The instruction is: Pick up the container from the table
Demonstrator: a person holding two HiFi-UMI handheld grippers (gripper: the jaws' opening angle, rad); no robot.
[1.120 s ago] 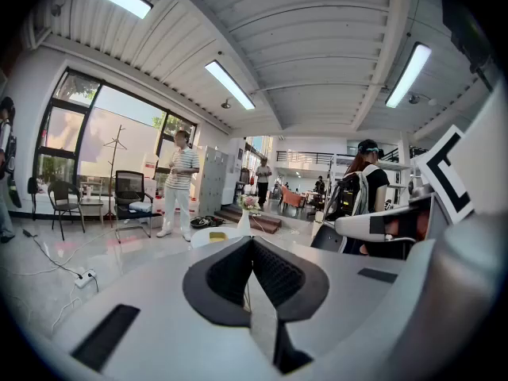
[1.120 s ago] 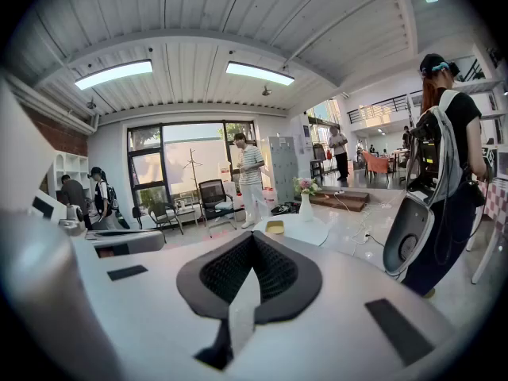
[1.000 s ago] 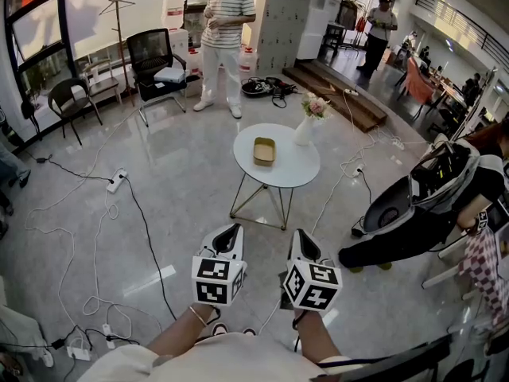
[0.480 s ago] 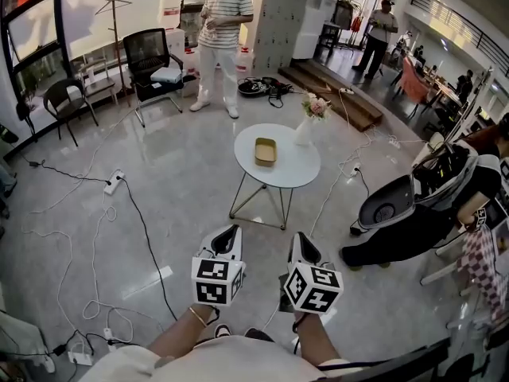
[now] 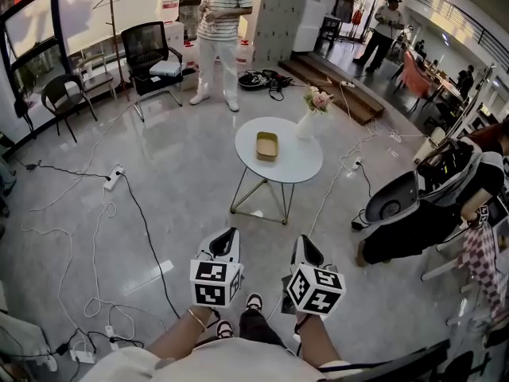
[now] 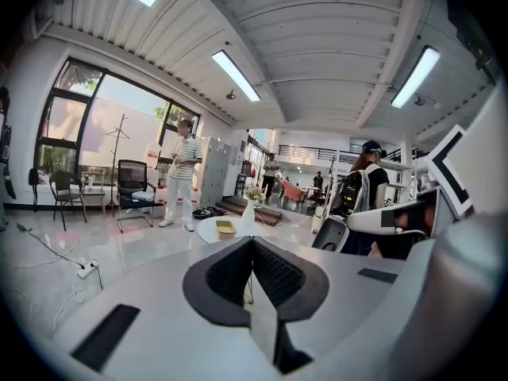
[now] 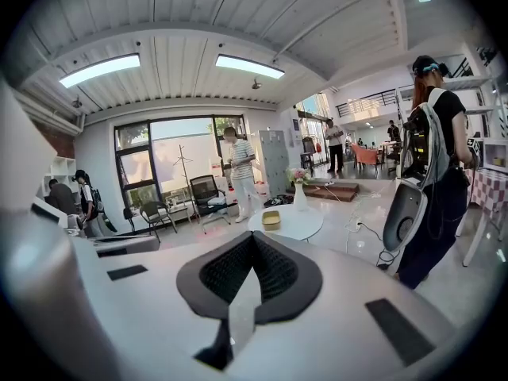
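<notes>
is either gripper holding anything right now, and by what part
Nothing is held. The left gripper and right gripper are both shut and empty; the container sits untouched on the round table ahead of them.

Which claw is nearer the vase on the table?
Right. The right claw sits almost straight in line with the vase, well short of the table; the left claw is as far back but off to the vase's left.
</notes>
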